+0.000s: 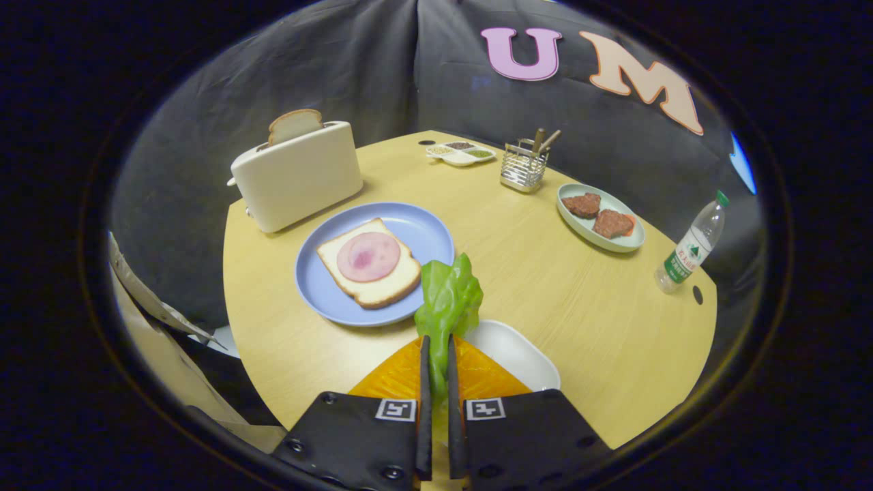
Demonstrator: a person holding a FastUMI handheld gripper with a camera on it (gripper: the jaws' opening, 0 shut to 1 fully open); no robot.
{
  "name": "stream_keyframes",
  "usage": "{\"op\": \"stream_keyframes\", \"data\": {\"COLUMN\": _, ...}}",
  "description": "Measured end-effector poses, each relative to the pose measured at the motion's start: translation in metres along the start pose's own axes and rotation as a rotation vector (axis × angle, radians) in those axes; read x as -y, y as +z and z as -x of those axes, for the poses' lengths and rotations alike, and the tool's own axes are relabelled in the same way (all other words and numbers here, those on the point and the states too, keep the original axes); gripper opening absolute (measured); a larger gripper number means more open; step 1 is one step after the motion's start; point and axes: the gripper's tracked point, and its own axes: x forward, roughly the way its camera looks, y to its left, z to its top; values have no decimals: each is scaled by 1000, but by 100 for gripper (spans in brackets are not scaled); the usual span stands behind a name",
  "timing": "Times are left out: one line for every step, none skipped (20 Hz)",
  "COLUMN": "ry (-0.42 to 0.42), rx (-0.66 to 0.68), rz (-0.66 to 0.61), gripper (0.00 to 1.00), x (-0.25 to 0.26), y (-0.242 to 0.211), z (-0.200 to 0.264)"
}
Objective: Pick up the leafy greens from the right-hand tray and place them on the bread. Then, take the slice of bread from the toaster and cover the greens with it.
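Toaster (298, 176): cream, standing at the far left of the round wooden table (545, 286); one bread slice (294, 125) stands upright in its slot, top half showing.
Blue plate (416, 228): just right of the toaster, ahead of the fingers; it carries a bread base (392, 283) with a round ham slice (368, 256) lying on it.
Leafy greens (448, 300): one green leaf, stem end between the fingers, upper part standing free above the near rim of the blue plate, right of the bread base.
Gripper (436, 358): fingers drawn close together and pinching the leaf from both sides.
White tray (522, 354): just right of the fingers, beneath and behind the lifted leaf; its visible part is bare.
Beyond, further right: divided condiment dish (462, 153), wire utensil holder (524, 167), pale green plate (600, 239) with two meat patties (600, 215), water bottle (690, 249) near the table edge.
Step in hand: greens lifted off the tray, carry to the bread not finished.
Next move calls for: travel forward and left until the leaf hangs over the ham, a descent, then a release; the toaster slice comes after.
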Motion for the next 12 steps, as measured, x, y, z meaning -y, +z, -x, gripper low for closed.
{"op": "stream_keyframes", "data": {"ry": -8, "rx": 5, "rz": 7, "gripper": 13, "x": -3, "y": 6, "z": 0}}
{"op": "stream_keyframes", "data": {"ry": -10, "rx": 7, "rz": 9, "gripper": 13, "x": -7, "y": 12, "z": 0}}
{"op": "stream_keyframes", "data": {"ry": -13, "rx": 11, "rz": 13, "gripper": 13, "x": -10, "y": 17, "z": -1}}
{"op": "stream_keyframes", "data": {"ry": -14, "rx": 13, "rz": 17, "gripper": 13, "x": -13, "y": 23, "z": -2}}
{"op": "stream_keyframes", "data": {"ry": -15, "rx": 15, "rz": 23, "gripper": 13, "x": -17, "y": 27, "z": -3}}
{"op": "stream_keyframes", "data": {"ry": -14, "rx": 17, "rz": 28, "gripper": 13, "x": -22, "y": 32, "z": -4}}
{"op": "stream_keyframes", "data": {"ry": -14, "rx": 19, "rz": 35, "gripper": 13, "x": -27, "y": 36, "z": -6}}
{"op": "stream_keyframes", "data": {"ry": -13, "rx": 19, "rz": 41, "gripper": 13, "x": -31, "y": 41, "z": -8}}
{"op": "stream_keyframes", "data": {"ry": -17, "rx": 19, "rz": 48, "gripper": 13, "x": -34, "y": 44, "z": -10}}
{"op": "stream_keyframes", "data": {"ry": -17, "rx": 20, "rz": 52, "gripper": 13, "x": -37, "y": 48, "z": -12}}
{"op": "stream_keyframes", "data": {"ry": -16, "rx": 21, "rz": 54, "gripper": 13, "x": -41, "y": 53, "z": -15}}
{"op": "stream_keyframes", "data": {"ry": -14, "rx": 22, "rz": 54, "gripper": 13, "x": -46, "y": 57, "z": -18}}
